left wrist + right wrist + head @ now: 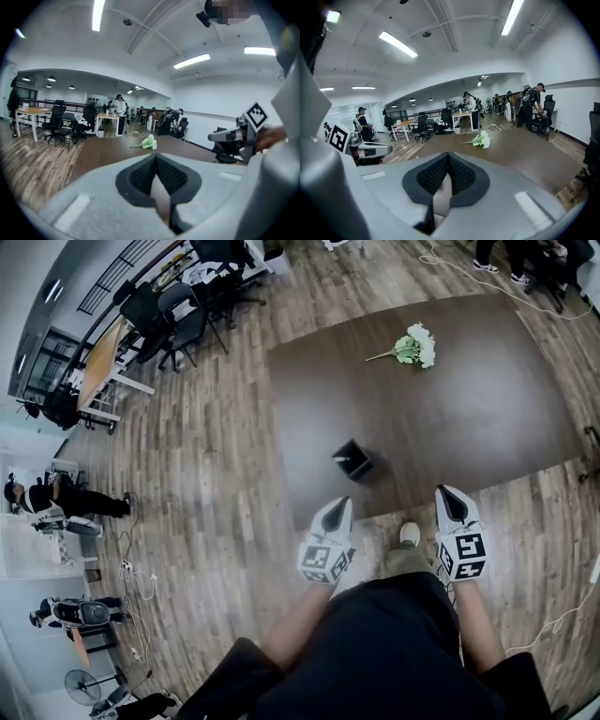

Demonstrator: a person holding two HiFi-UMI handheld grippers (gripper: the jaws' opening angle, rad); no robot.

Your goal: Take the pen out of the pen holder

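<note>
Pen holder (pixel 352 460) on the dark brown table (pixel 487 418); both tongs closed and empty.

Black, boxy and upright, close to the table's near edge, toward its left corner. Pale sliver at the mouth, too small to call a pen for certain. Nearer than the holder and clear of it, over the wooden floor (pixel 216 484): left gripper (pixel 339 504) and right gripper (pixel 446 493), side by side, tips toward the table, ribbed pads pressed together with nothing between. Farther across the table, right of the holder, a bunch of pale green flowers (pixel 413 345) lying on its side. Past the table's far left corner, desks and black office chairs (pixel 173 320); a few people standing at the left of the room.
</note>
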